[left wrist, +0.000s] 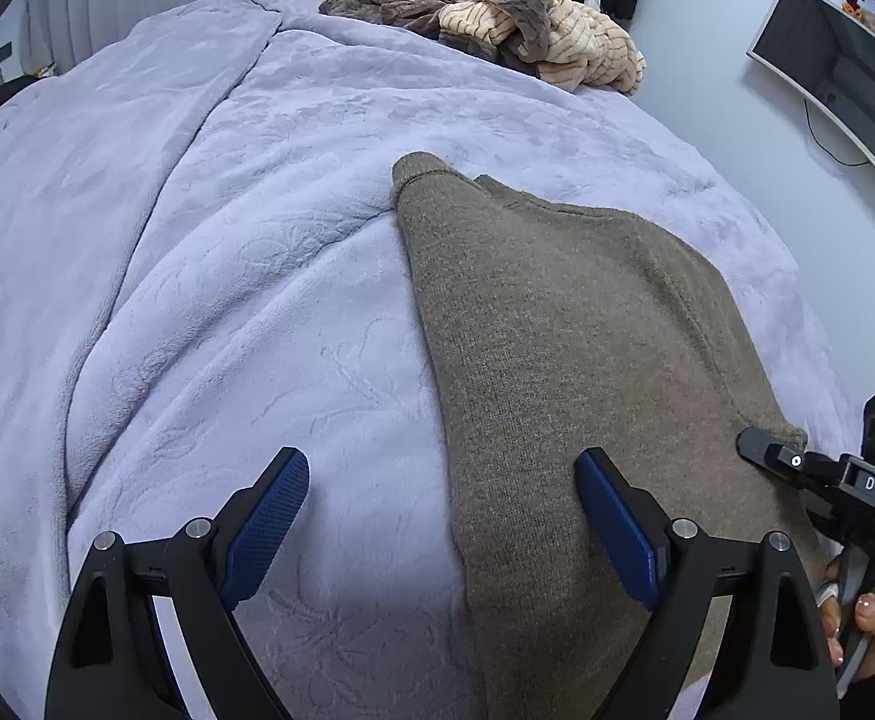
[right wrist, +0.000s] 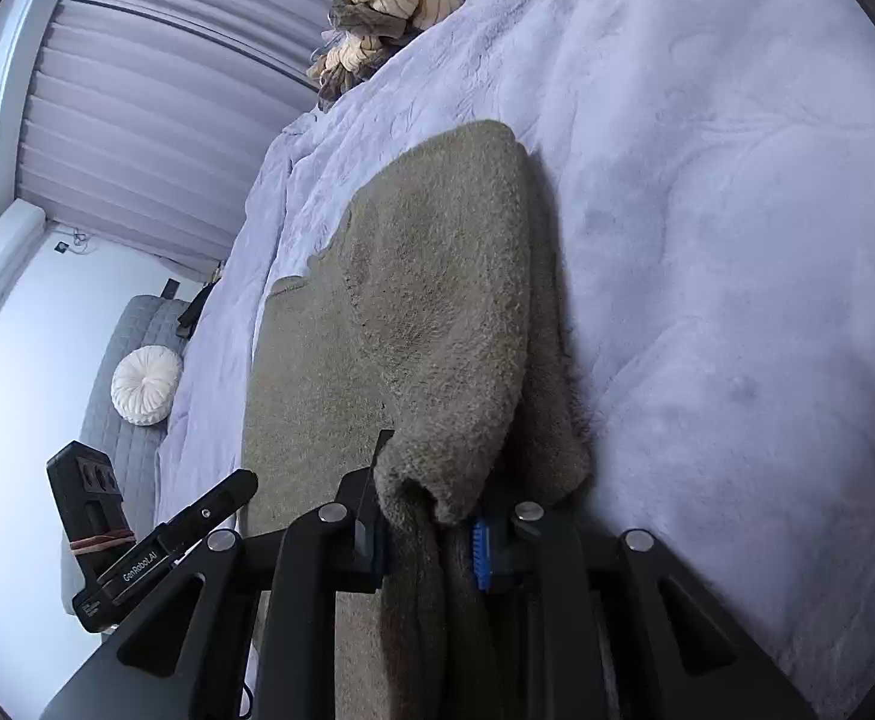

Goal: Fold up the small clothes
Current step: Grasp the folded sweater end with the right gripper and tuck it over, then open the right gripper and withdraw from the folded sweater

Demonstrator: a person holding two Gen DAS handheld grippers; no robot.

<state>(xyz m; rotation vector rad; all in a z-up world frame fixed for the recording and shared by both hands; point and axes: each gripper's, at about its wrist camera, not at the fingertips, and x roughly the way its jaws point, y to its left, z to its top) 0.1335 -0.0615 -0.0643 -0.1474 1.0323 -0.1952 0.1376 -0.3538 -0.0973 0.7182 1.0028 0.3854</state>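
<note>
A grey-brown knit sweater (left wrist: 563, 324) lies flat on the lilac bed cover (left wrist: 227, 276), partly folded lengthwise. My left gripper (left wrist: 443, 516) is open just above it, its right finger over the sweater's near part and its left finger over the bare cover. My right gripper (right wrist: 431, 534) is shut on a bunched edge of the sweater (right wrist: 437, 300), with cloth squeezed between the blue pads (right wrist: 481, 552). The right gripper also shows at the right edge of the left wrist view (left wrist: 755, 441), at the sweater's near right corner.
A pile of beige and brown striped clothes (left wrist: 515, 24) lies at the far end of the bed. A monitor (left wrist: 839, 66) hangs on the right wall. A grey headboard with a white round cushion (right wrist: 146, 384) and pleated curtains (right wrist: 155, 120) are on the left.
</note>
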